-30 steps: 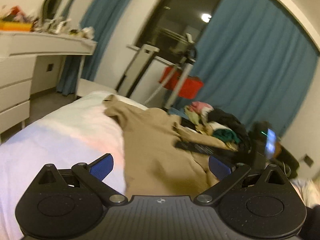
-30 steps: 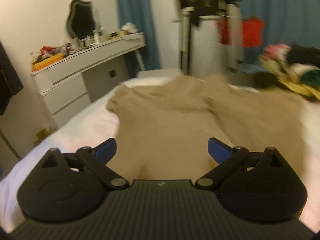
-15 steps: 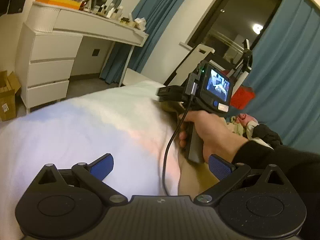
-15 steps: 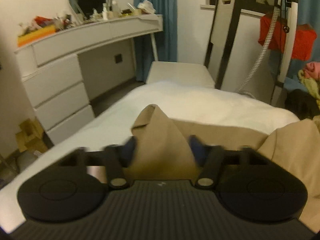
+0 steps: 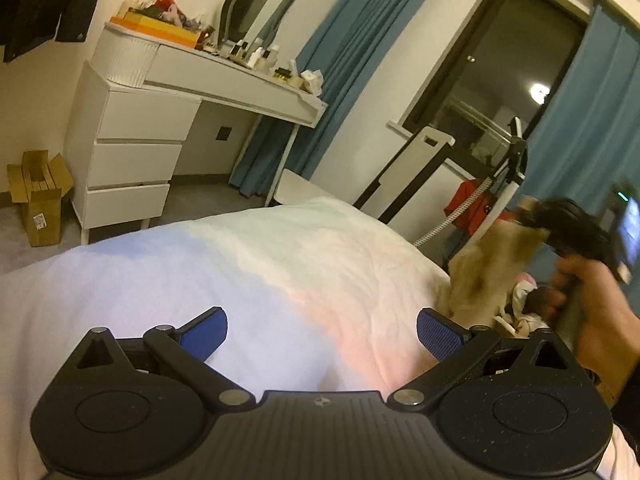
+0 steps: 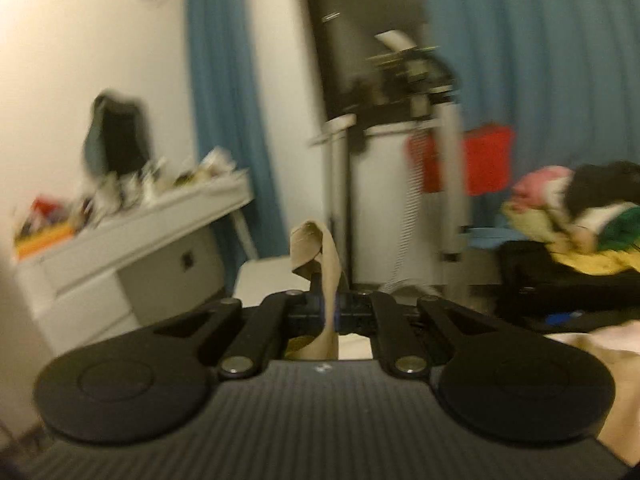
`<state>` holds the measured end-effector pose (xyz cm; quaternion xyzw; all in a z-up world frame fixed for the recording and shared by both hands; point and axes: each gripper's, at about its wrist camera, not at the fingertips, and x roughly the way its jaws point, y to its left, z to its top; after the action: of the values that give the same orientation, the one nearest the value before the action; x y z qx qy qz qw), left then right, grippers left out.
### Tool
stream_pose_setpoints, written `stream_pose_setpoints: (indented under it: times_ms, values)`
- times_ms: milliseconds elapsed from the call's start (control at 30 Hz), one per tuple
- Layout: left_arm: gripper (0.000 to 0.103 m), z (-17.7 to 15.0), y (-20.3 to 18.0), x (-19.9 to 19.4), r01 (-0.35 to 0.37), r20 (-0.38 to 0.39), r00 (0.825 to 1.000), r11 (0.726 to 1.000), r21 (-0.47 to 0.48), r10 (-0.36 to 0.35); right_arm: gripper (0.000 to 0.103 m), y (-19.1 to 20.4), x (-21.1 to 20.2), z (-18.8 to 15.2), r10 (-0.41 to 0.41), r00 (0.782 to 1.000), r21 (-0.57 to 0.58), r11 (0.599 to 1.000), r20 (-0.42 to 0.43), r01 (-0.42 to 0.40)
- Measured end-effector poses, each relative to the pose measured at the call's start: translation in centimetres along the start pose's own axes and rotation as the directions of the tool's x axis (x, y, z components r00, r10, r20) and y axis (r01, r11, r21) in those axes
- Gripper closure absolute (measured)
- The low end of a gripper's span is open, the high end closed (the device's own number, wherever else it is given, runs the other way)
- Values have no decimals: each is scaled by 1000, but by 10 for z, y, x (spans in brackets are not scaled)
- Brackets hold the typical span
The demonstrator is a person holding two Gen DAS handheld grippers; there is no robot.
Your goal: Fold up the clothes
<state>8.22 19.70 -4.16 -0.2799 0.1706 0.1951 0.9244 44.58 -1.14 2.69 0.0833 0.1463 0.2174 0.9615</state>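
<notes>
A tan garment (image 5: 486, 276) hangs at the right of the left wrist view, lifted off the white bed (image 5: 224, 272) by my right gripper (image 5: 560, 224), which a hand holds there. In the right wrist view my right gripper (image 6: 330, 312) is shut on a corner of the tan garment (image 6: 320, 256), and the cloth sticks up between the jaws. My left gripper (image 5: 322, 330) is open and empty, low over the bare white bed cover, left of the garment.
A white dressing table with drawers (image 5: 160, 120) and a mirror stands at the left, a cardboard box (image 5: 38, 196) on the floor beside it. Blue curtains, a dark window, a folded white stand (image 5: 416, 172) and a red bag (image 5: 472, 204) lie beyond the bed. A pile of mixed clothes (image 6: 568, 216) sits at the right.
My right gripper closed on a corner of the tan garment and lifted it up and to the right, off the bed. My left gripper stayed open and turned left toward the dressing table.
</notes>
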Motion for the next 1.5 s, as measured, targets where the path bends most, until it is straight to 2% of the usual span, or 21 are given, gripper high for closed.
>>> stream_pose_setpoints:
  times_ms: [67, 167, 267, 400, 433, 467, 500, 533, 567, 667, 833, 1033, 1133, 1233, 1300, 1367, 1433, 1500]
  values:
    - [1, -3, -8, -5, 6, -2, 1000, 1000, 27, -6, 96, -42, -15, -1, -54, 998, 73, 996, 21, 53]
    - [1, -10, -20, -6, 8, 2, 1000, 997, 79, -8, 96, -101, -26, -20, -155, 988, 169, 974, 11, 151]
    - [1, -19, -32, -2, 8, 2, 1000, 990, 137, -8, 94, -148, -28, -52, -239, 970, 231, 943, -34, 240]
    - [1, -32, -45, 14, 16, -29, 1000, 982, 190, -11, 91, -181, -16, -87, -293, 946, 230, 919, -142, 319]
    - [1, -35, -47, 19, 12, -33, 999, 980, 201, -6, 84, -183, -12, -91, -284, 944, 221, 922, -169, 317]
    - [1, -37, -50, 23, 6, -36, 999, 977, 212, 1, 61, -183, -11, -94, -278, 943, 209, 926, -184, 314]
    - [1, -40, -52, 28, 1, -38, 999, 975, 222, 8, 46, -182, -10, -96, -272, 942, 196, 930, -199, 310]
    - [1, -43, -54, 32, -5, -41, 999, 972, 233, 15, 18, -181, -9, -99, -265, 940, 183, 934, -215, 306]
    - [1, -46, -56, 37, -11, -44, 999, 970, 244, 22, 10, -178, -11, -100, -259, 941, 169, 940, -217, 297]
    - [1, -53, -66, 44, -14, -50, 998, 961, 275, 29, 10, -161, -31, -94, -240, 948, 136, 953, -210, 272]
    - [2, -56, -76, 33, 1, -25, 1000, 947, 322, 7, 10, -122, -94, -79, -182, 969, 108, 974, -170, 202]
    - [2, -40, -80, -4, 55, 13, 998, 939, 338, -63, 10, -79, -228, -85, -55, 990, 121, 990, -132, 71]
    - [2, -25, -79, -30, 107, 28, 992, 939, 328, -123, 10, -66, -298, -101, -29, 991, 99, 994, -128, 42]
    - [1, -16, -76, -59, 159, 34, 983, 930, 331, -180, 10, -63, -350, -119, -26, 990, 107, 993, -136, 41]
    - [1, -15, -72, -72, 198, -10, 978, 917, 347, -208, 10, -64, -368, -129, -47, 986, 154, 985, -161, 72]
    - [3, -16, -69, -78, 250, -103, 968, 902, 352, -229, 10, -66, -380, -137, -62, 981, 203, 974, -185, 100]
    - [5, -18, -64, -80, 293, -206, 950, 897, 331, -234, 10, -70, -386, -138, -44, 982, 242, 966, -185, 89]
    - [5, -21, -59, -78, 317, -313, 924, 896, 311, -219, 10, -73, -388, -138, -27, 984, 264, 962, -174, 73]
